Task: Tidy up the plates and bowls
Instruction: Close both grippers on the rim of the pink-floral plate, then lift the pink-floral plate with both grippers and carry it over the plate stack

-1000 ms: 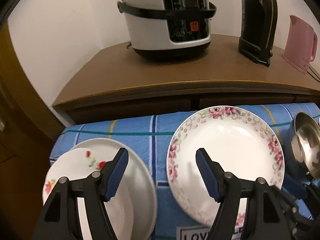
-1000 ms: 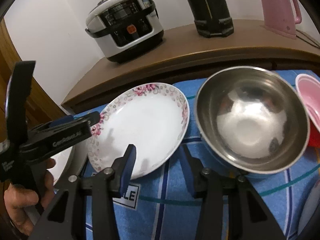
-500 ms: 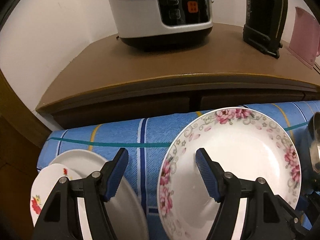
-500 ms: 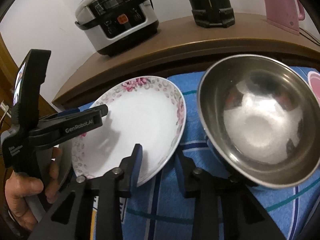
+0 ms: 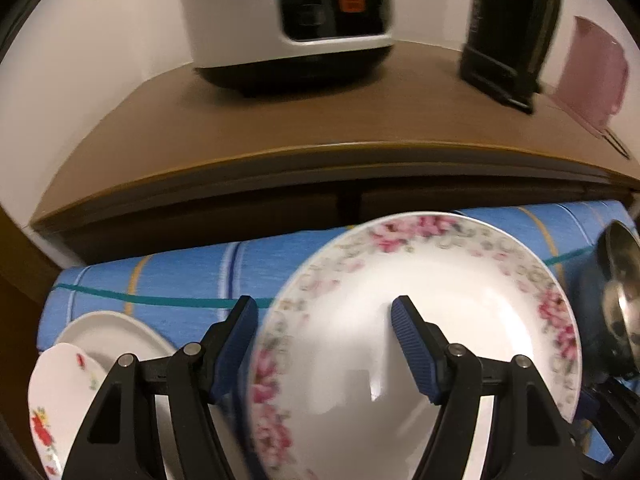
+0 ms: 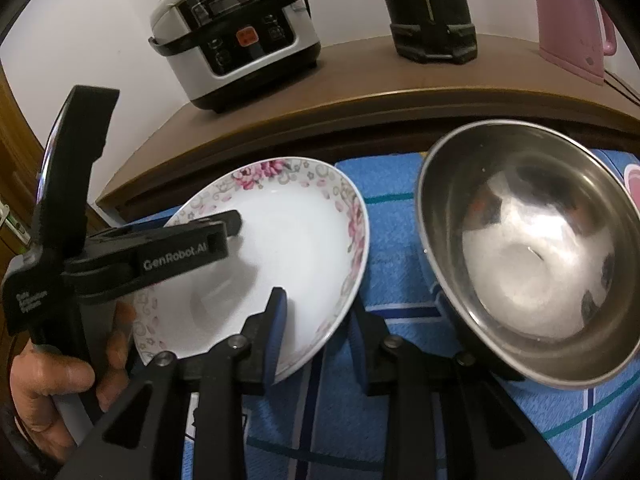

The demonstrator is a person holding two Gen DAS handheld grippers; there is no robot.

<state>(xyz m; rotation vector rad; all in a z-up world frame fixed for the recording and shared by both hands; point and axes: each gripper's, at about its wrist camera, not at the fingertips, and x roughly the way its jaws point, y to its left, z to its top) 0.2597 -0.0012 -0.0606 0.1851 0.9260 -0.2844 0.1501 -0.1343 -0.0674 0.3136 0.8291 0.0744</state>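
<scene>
White plates (image 5: pixel 108 344), two overlapping and the lower one with red flowers, lie left of the left hand-held gripper (image 5: pixel 322 344), whose blue-padded jaws are spread wide. Its left finger hangs outside the rim of the floral-rimmed plate (image 5: pixel 460 292) and its right finger over the plate's white centre, neither clearly pressing on it. From the right wrist, a person's hand (image 6: pixel 60 384) grips that tool's handle at far left. Ahead, the right hand-held gripper (image 6: pixel 316 328) has its narrow jaws straddling the near rim of the same tilted plate, one pad inside and one beneath; whether they pinch it I cannot tell. Right of it sits a steel bowl (image 6: pixel 532 256) on the blue striped cloth (image 6: pixel 396 248).
</scene>
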